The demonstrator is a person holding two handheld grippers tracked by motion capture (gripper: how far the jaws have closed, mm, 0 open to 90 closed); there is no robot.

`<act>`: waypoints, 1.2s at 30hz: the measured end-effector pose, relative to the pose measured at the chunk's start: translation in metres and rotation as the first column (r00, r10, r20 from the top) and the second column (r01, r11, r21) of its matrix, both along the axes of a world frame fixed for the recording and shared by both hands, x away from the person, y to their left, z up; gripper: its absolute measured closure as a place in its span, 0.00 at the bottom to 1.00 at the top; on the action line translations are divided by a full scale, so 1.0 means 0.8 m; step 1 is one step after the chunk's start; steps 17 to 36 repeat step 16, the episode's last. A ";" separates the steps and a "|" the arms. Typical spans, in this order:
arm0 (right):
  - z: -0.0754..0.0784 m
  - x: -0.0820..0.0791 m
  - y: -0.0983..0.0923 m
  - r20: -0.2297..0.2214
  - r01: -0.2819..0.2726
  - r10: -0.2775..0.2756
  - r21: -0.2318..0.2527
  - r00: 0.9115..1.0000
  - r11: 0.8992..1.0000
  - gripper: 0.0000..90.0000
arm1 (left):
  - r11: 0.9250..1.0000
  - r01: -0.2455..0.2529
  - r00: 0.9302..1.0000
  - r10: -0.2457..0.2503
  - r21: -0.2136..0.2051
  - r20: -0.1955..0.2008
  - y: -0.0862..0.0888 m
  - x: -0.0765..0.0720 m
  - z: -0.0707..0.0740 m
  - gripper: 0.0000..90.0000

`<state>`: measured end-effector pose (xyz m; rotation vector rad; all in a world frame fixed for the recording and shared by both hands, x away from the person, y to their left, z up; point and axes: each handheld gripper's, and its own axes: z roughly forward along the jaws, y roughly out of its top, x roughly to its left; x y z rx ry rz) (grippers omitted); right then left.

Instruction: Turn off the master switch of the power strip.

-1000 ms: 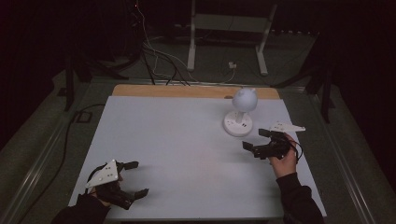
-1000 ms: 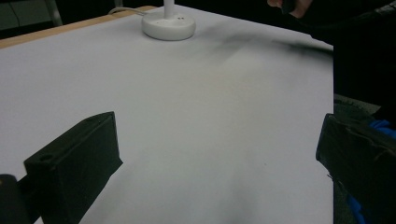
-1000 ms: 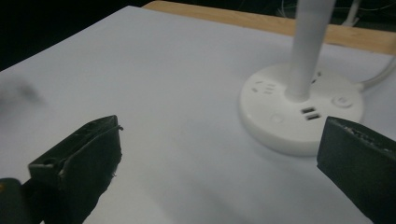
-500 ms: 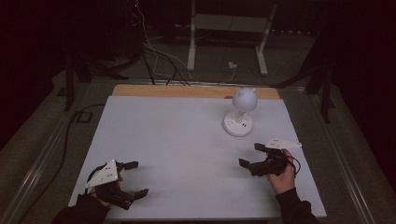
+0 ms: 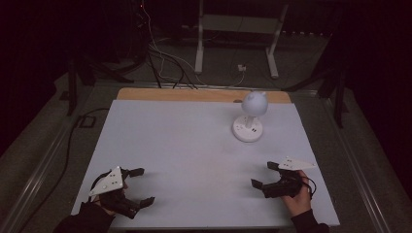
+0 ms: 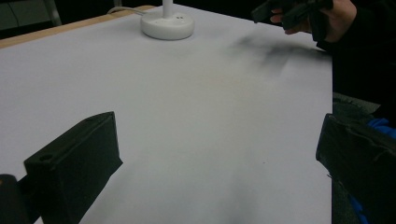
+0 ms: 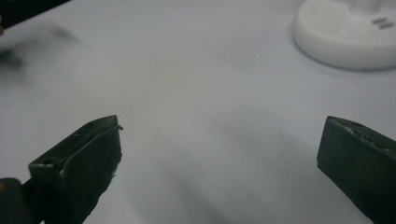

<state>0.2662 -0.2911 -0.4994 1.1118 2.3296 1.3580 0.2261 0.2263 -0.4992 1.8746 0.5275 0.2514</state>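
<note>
Dark floor, loose cables and a metal stand frame surround your white table (image 5: 184, 141), whose far edge shows a strip of bare wood. On that white sheet, toward the far right, stands a small white lamp (image 5: 251, 116) with a round base and a rounded head.

Compared with a second ago, your right gripper (image 5: 267, 175) has pulled back from beside the lamp toward you; it was close to the base then, and now it sits near the front right of the table, well apart from the lamp. Your left gripper (image 5: 141, 187) has stayed where it was at the front left corner, and the lamp has not moved.

From above, both grippers show their jaws spread wide, with nothing between them, and each carries its grey three-cornered plate on top.

Your left gripper view (image 6: 215, 149) adds what the high camera misses: the lamp's base (image 6: 168, 24) seen low across the sheet, your right hand (image 6: 327, 18) with its gripper at the top right, and a soft dark shadow on the table under it. Your right gripper view (image 7: 217, 154) brings the lamp's base (image 7: 348, 39) in close at the top right, with two small slots on its upper face, and bare white sheet between the parted jaws.
</note>
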 end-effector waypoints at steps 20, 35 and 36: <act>-0.020 -0.014 -0.008 0.049 -0.010 0.012 -0.046 0.999 0.999 0.00 | 1.000 -0.001 1.000 0.001 0.008 -0.010 -0.002 0.001 -0.002 0.00; -0.020 -0.014 -0.008 0.049 -0.010 0.012 -0.046 0.999 0.999 0.00 | 1.000 -0.001 1.000 0.001 0.008 -0.010 -0.002 0.001 -0.002 0.00; -0.020 -0.014 -0.008 0.049 -0.010 0.012 -0.046 0.999 0.999 0.00 | 1.000 -0.001 1.000 0.001 0.008 -0.010 -0.002 0.001 -0.002 0.00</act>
